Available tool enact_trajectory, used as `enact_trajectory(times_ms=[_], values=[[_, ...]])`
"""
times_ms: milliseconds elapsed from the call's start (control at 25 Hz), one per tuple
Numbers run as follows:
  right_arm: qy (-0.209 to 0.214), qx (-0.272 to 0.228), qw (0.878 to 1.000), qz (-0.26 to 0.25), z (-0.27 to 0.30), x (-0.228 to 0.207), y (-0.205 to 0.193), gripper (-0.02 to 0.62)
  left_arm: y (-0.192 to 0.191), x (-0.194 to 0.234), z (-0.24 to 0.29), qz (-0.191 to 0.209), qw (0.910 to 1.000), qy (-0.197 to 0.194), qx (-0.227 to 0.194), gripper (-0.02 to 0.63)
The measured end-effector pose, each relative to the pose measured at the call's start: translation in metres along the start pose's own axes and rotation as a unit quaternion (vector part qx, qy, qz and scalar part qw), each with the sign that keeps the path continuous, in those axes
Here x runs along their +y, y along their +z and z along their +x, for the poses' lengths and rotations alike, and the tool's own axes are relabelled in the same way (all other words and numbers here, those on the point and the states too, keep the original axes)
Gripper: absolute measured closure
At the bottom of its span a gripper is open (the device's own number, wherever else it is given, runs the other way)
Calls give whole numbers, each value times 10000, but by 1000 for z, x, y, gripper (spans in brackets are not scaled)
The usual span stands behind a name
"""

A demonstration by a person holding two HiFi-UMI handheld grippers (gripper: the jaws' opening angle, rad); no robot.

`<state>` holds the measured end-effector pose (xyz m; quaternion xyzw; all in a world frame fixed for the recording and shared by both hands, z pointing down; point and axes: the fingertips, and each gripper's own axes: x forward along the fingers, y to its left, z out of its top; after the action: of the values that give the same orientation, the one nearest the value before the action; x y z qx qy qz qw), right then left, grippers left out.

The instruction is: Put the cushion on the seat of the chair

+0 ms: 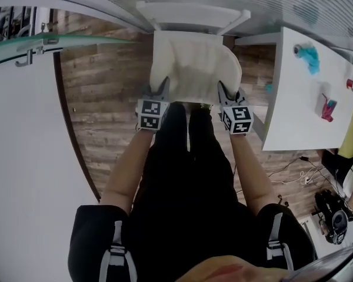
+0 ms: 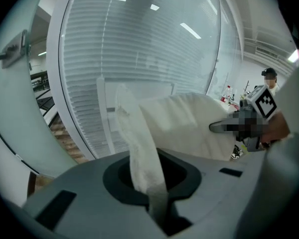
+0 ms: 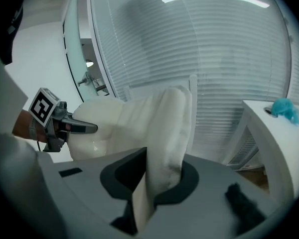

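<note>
A cream-white cushion (image 1: 195,69) hangs between my two grippers, over the seat of a white chair (image 1: 191,13) that stands against the slatted wall. My left gripper (image 1: 162,88) is shut on the cushion's near left edge, and my right gripper (image 1: 223,90) is shut on its near right edge. In the left gripper view the cushion (image 2: 179,126) runs from my jaws away to the right gripper (image 2: 224,127). The right gripper view shows the cushion's edge (image 3: 164,133) pinched in the jaws and the left gripper (image 3: 87,128) on the far side. The chair seat is hidden under the cushion.
A white table (image 1: 309,93) with a teal thing (image 1: 309,57) and a red item (image 1: 328,107) stands right of the chair. A glass door with a metal handle (image 1: 32,49) is at the left. Cables (image 1: 300,175) lie on the wood floor.
</note>
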<state>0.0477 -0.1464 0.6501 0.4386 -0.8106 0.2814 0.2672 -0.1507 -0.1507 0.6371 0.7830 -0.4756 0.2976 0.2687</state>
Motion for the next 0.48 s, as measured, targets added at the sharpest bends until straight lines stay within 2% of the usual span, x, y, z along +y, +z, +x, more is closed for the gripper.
enact_trajectory(times_ms=[360, 480], values=[[96, 446, 9983, 365, 96, -25, -88, 538, -92, 36, 108, -173, 9980, -235, 554, 551], [115, 512, 9967, 625, 128, -32, -113, 537, -116, 47, 137, -232, 9973, -278, 641, 551]])
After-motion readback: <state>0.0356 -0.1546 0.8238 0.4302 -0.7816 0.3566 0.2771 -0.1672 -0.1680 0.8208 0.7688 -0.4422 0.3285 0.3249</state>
